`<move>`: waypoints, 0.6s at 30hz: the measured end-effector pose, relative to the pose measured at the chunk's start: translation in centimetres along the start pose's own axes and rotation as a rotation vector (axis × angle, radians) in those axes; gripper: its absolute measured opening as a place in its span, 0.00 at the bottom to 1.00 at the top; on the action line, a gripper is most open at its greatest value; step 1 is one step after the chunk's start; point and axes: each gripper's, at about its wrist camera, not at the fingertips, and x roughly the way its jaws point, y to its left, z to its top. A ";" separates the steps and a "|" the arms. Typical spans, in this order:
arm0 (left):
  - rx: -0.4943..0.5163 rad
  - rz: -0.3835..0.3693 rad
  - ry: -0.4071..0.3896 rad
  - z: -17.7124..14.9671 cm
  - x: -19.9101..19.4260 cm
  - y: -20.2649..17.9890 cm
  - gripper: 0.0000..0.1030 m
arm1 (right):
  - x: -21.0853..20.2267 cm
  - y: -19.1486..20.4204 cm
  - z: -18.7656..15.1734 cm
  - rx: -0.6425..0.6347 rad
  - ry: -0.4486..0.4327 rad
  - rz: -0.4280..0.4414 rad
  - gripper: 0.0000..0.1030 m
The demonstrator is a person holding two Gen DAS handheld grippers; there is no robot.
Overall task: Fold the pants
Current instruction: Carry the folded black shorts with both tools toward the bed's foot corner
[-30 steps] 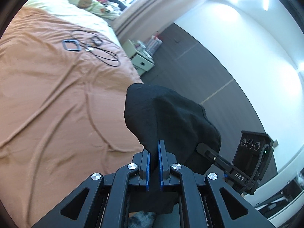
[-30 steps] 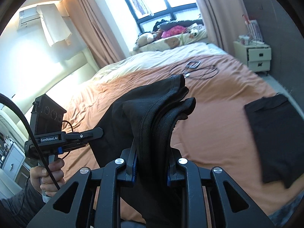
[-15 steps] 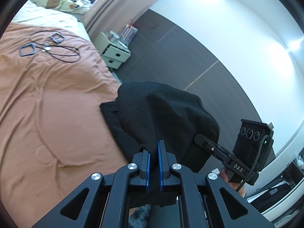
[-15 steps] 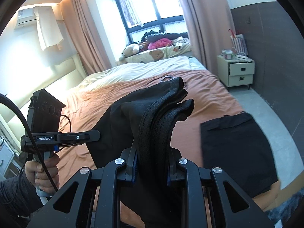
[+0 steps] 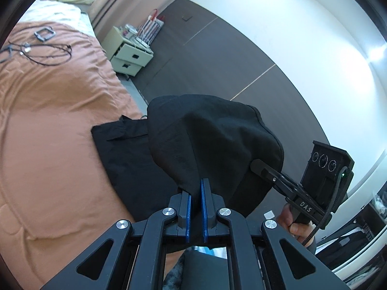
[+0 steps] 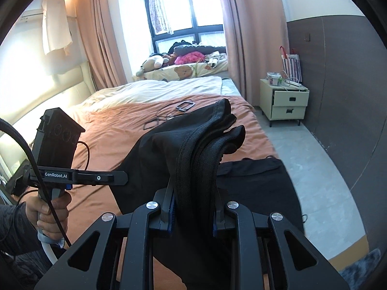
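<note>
Black pants (image 5: 212, 145) hang folded between both grippers above the orange bedspread (image 5: 48, 125). My left gripper (image 5: 196, 188) is shut on a thin edge of the fabric. My right gripper (image 6: 193, 193) is shut on a thick bunch of layered hems (image 6: 208, 140) that sticks up past its fingers. A second black garment (image 6: 256, 183) lies folded flat at the bed's near right corner; in the left wrist view that folded garment (image 5: 128, 154) shows just under the hanging pants. Each view also shows the other gripper, held in a hand (image 6: 48, 212).
Black cables and small frames (image 6: 176, 111) lie farther up the bed. A pale nightstand (image 6: 285, 101) stands by the dark wall panel, with grey floor (image 6: 314, 169) along the bed's right side. Pillows and soft toys (image 6: 183, 65) sit under the window.
Both grippers carried the pants to the right across the bed toward its corner. The folded garment has come into the left wrist view and lies closer below in the right one. Both grips are unchanged.
</note>
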 end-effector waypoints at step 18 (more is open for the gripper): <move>-0.103 0.012 0.037 1.5 8.9 6.5 0.08 | 7.1 -2.5 2.1 -0.071 0.102 -0.088 0.22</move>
